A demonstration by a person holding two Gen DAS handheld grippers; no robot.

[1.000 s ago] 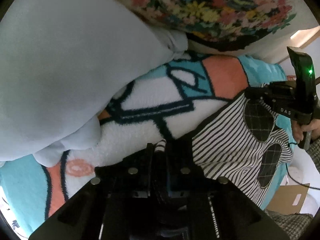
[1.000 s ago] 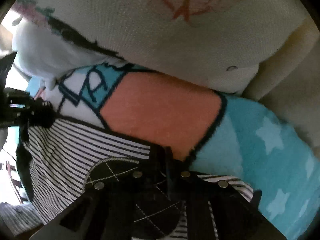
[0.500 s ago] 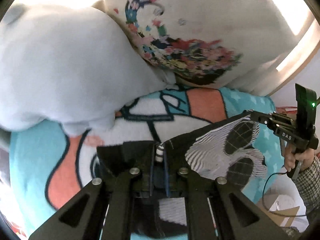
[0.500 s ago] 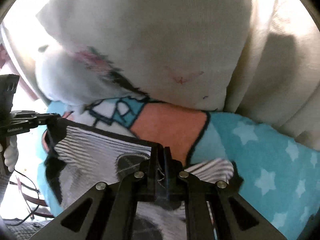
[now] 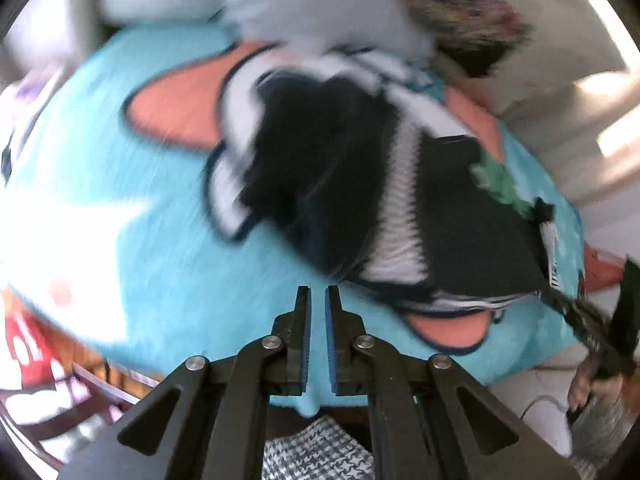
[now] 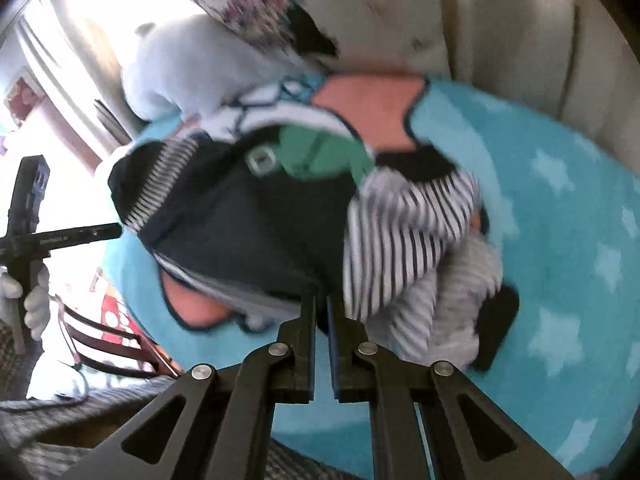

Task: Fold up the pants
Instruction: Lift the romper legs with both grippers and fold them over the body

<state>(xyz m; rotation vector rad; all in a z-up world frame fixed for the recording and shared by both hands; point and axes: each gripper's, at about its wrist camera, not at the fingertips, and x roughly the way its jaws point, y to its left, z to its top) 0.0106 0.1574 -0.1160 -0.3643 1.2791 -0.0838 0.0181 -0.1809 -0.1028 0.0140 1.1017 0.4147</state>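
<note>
The black and white striped pants (image 5: 360, 184) lie bunched on a turquoise blanket (image 5: 168, 216), with a green patch (image 6: 320, 152) showing on the black side. My left gripper (image 5: 316, 292) is empty, its jaws a narrow gap apart, pulled back from the pants. My right gripper (image 6: 321, 300) has its jaws nearly together at the near edge of the pants (image 6: 256, 224); the frame is blurred and I cannot tell if cloth is between them. The right gripper also shows in the left wrist view (image 5: 580, 320) at the pants' right edge.
A pale grey plush (image 6: 180, 68) and a floral cushion (image 6: 260, 12) lie at the blanket's far edge against a cream sofa back (image 6: 500, 20). A dark chair frame (image 6: 104, 336) stands beyond the blanket's left edge. The blanket (image 6: 560, 200) extends to the right.
Both grippers have pulled back and away from the pillows. The left gripper has let go of the pants. The pants, held stretched before, now lie folded over and bunched on the blanket.
</note>
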